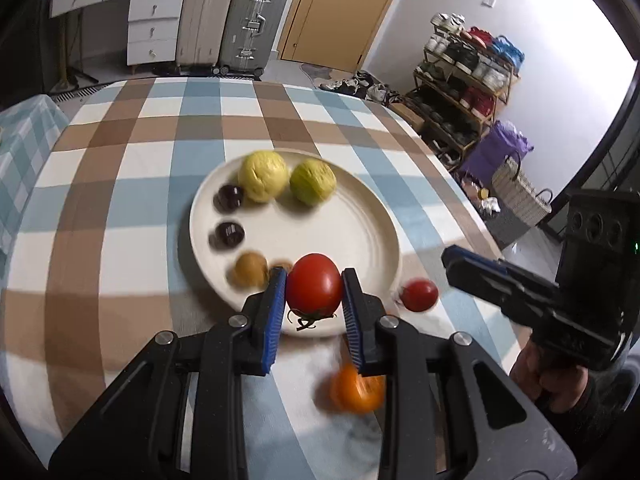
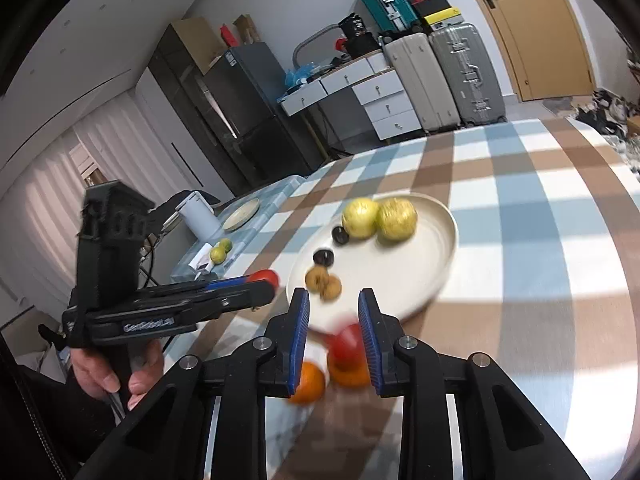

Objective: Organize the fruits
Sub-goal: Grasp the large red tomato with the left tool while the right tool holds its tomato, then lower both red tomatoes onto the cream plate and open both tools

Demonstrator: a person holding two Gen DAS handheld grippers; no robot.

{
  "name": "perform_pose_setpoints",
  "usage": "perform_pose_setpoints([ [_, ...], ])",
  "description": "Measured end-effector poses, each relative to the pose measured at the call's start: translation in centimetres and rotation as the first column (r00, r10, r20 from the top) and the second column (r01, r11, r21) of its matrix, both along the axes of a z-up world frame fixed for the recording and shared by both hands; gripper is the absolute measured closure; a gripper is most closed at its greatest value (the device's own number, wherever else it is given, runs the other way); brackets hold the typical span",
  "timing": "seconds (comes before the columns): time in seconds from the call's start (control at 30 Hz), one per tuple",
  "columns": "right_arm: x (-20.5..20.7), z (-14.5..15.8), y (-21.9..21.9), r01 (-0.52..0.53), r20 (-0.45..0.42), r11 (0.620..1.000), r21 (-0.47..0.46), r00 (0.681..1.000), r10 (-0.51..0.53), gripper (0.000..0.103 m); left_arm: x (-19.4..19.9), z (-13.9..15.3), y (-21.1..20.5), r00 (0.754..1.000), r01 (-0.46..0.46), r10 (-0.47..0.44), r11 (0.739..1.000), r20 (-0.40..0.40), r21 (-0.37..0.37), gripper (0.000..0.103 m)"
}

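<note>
While the left tongs (image 1: 314, 288) clamp a red tomato (image 1: 315, 283) above the plate's (image 1: 360, 224) near rim, the right tongs (image 2: 334, 314) grip a smaller tomato (image 2: 347, 343) over the tabletop (image 2: 540, 240).

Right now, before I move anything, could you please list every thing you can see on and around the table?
plate: 1, white, on tablecloth
tablecloth: 1, blue, brown and white checks, over table
yellow-green fruits: 2, side by side, plate's far part
dark fruits: 2, dark purple, on plate
brown fruits: 2, small, on plate near its rim
held tomato: 1, red, between left fingers
loose tomato: 1, red, on cloth beside plate
oranges: 2, orange, on cloth before plate, blurred
suitcases: 2, beige and silver, beside door
left gripper: black, blue fingers, shut on tomato
right gripper: same colours, shut, empty
</note>
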State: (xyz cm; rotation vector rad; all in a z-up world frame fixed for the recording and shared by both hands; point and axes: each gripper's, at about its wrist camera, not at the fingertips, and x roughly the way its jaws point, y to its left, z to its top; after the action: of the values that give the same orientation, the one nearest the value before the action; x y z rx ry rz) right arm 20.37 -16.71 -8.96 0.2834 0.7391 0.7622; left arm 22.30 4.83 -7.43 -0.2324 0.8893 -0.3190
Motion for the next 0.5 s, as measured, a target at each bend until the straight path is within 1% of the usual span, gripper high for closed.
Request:
perform_pose_setpoints([
  [0.1,2.0,0.0,1.1,-0.016,0.000,1.000,-0.004,1.000,0.016,0.076,2.6,-0.8,0.3,1.000,-0.009,0.009,1.000,-0.016,0.004,0.078],
  [0.13,2.8,-0.2,1.6,-0.021,-0.005,1.000,-0.018,1.000,0.020,0.076,3.4,-1.0,0.5,1.000,-0.010,0.010,1.000,-0.023,-0.008,0.078],
  [0.2,3.9,-0.6,2.2,-0.026,-0.021,0.999,-0.023,0.999,0.026,0.077,4.2,-1.5,0.4,0.999,-0.012,0.011,1.000,-0.030,-0.025,0.078],
  [0.27,4.0,-0.4,1.7,-0.028,-0.001,1.000,-0.014,1.000,0.028,0.076,4.7,-1.6,0.4,0.999,-0.011,0.010,0.999,-0.030,-0.036,0.078],
  [0.33,3.7,-0.3,0.3,0.023,0.030,0.999,-0.043,0.999,-0.021,0.076,4.8,-1.9,0.3,1.000,-0.007,0.006,0.999,-0.030,-0.045,0.078],
  [0.37,3.8,-0.3,-0.8,0.050,0.032,0.998,-0.042,0.998,-0.048,0.076,4.7,-2.0,0.2,0.999,-0.008,0.006,0.999,-0.032,-0.046,0.078],
  [0.43,3.8,-0.6,-3.6,0.125,0.014,0.992,-0.031,0.992,-0.125,0.067,4.5,-2.1,0.2,1.000,-0.006,0.004,0.998,-0.030,-0.055,0.078],
  [0.47,3.9,-1.0,-5.1,0.176,0.006,0.983,-0.044,0.984,-0.176,0.056,4.4,-2.0,0.1,1.000,-0.007,0.005,0.998,-0.030,-0.057,0.078],
  [0.5,4.0,-1.5,-6.3,0.215,-0.006,0.975,-0.055,0.977,-0.215,0.052,4.2,-2.0,0.1,1.000,-0.007,0.006,0.998,-0.027,-0.056,0.078],
])
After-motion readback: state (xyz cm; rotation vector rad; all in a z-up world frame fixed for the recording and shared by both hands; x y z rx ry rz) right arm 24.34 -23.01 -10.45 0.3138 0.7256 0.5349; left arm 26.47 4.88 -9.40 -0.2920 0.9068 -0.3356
